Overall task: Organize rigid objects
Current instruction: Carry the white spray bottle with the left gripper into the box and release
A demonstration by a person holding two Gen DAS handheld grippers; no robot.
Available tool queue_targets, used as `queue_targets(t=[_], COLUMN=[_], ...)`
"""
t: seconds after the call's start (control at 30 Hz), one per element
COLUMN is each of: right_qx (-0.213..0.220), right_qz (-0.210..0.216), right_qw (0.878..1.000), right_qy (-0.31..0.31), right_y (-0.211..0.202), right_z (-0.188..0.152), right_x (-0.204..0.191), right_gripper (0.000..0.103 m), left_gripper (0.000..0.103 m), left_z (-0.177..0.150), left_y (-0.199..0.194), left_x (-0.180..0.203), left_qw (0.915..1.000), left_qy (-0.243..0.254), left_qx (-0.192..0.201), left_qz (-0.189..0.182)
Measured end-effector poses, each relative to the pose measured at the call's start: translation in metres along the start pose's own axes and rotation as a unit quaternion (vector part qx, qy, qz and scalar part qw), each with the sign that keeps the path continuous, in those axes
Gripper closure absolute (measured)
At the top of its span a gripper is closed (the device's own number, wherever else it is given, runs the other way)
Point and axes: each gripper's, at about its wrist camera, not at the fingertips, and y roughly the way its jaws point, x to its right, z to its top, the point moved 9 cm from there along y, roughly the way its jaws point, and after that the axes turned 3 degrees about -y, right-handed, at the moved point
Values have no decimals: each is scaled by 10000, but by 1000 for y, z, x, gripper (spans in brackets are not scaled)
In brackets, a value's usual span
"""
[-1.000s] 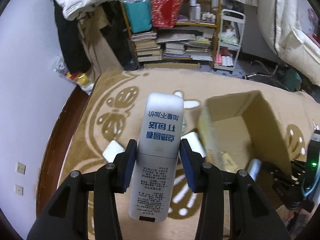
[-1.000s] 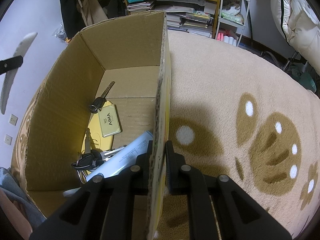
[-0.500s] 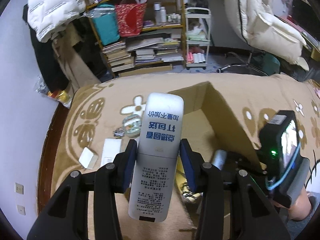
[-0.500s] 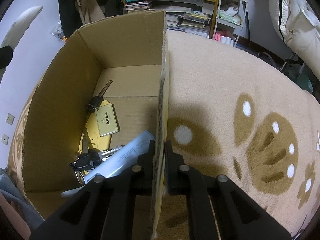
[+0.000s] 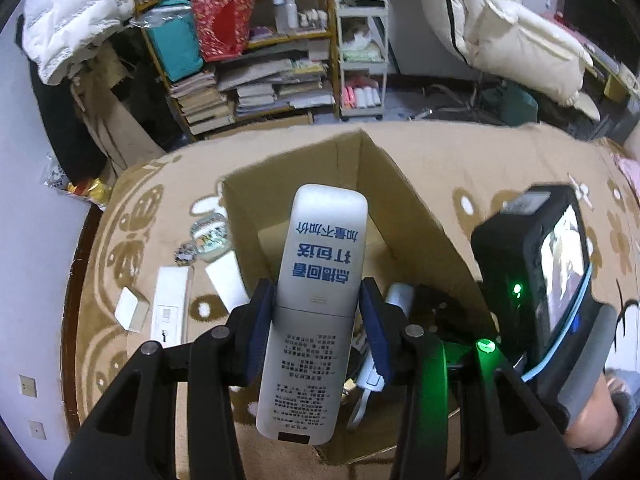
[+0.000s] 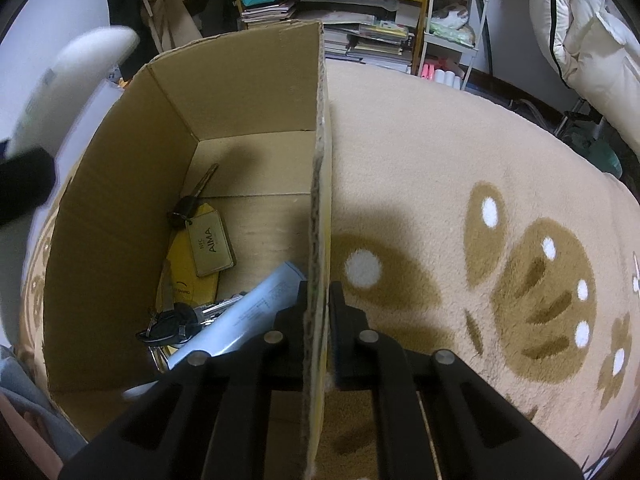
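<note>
my left gripper (image 5: 316, 320) is clamped on a white tube (image 5: 318, 304) w/ blue print, blue pads pressing both its sides at mid-length. tube is off the surface, cap end far, over the near-left part of the open box (image 5: 404, 208). in the right wrist view the tube (image 6: 68, 84) shows blurred at far left, above the box's left wall.

my right gripper (image 6: 318, 300) is pinched shut on the box's right wall (image 6: 320, 200), one finger inside, one outside, cardboard edge between them. box stands on a tan blanket (image 6: 480, 160) w/ brown and white pattern.

inside box, on the floor: a key (image 6: 196, 196) w/ a beige tag (image 6: 210, 242) marked "aima", a yellow item (image 6: 188, 276) under the tag, a key bunch (image 6: 176, 324) w/ black fob near it, and a pale blue tube (image 6: 244, 316) lying slantwise, near end by my inner finger.

outside box, left, on blanket: white remote (image 5: 170, 304), small white block (image 5: 130, 310) left of it, a white flat piece (image 5: 226, 280) touching the box's left wall, a round clear item (image 5: 210, 234) further off.

far bg: bookshelf (image 5: 240, 60) w/ stacked books, white cart (image 5: 362, 56).
</note>
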Motion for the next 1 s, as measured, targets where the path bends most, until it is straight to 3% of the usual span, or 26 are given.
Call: queue_targets(t=[0.13, 0.33, 0.6, 0.77, 0.8, 0.87, 1.0], right_qx=[-2, -4, -9, -20, -18, -31, -37], right_qz=[-5, 11, 1, 46, 5, 3, 33], right_qw=[10000, 10000, 10000, 10000, 10000, 10000, 10000], right_qy=[0, 4, -26, -26, -32, -46, -31], right_y=[0, 0, 0, 1, 1, 1, 0], right_z=[0, 0, -1, -1, -1, -1, 0], right_x=[0, -1, -4, -6, -6, -7, -7], right_gripper=[95, 95, 95, 94, 94, 94, 94], left_gripper=[61, 61, 60, 60, 59, 47, 43], left_z=[-6, -8, -5, 5, 6, 9, 14], left_y=[10, 15, 13, 1, -1, -5, -9], left_x=[0, -6, -7, -15, -19, -26, -44], left_qw=[9997, 9994, 9997, 9994, 9994, 9992, 9989], left_qy=[-108, -218, -12, 28, 3, -51, 10], left_qx=[-216, -242, -215, 18, 44, 113, 195], left_qz=[-99, -121, 149, 347, 354, 379, 431])
